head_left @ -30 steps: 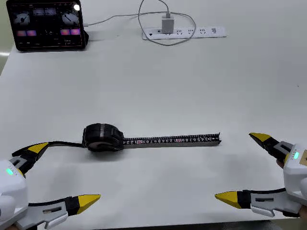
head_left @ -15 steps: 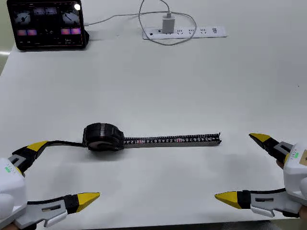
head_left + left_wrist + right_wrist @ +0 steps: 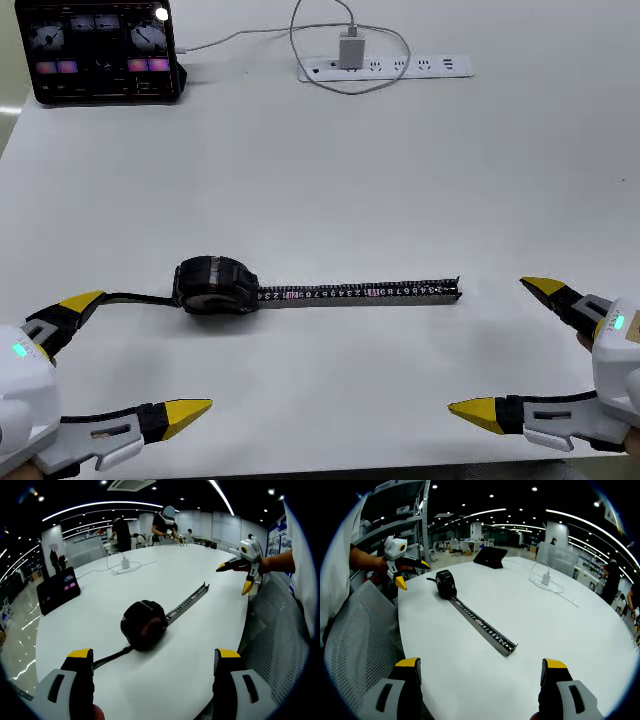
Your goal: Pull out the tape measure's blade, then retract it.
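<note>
One tape measure (image 3: 213, 287), blade (image 3: 360, 292) extended toward 3 o'clock; left gripper (image 3: 150, 352) and right gripper (image 3: 490, 345) gape wide, holding nothing.

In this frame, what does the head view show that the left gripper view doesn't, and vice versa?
Head view adds: the white power strip's sockets and the printed numbers along the dark blade. Left gripper view adds: ceiling light strips, people standing beyond the white table, and a forearm behind the right tongs. Both share: the round black tape measure with its blade pulled out, the black tablet, and left tongs and right tongs open, clear of the tape.
</note>
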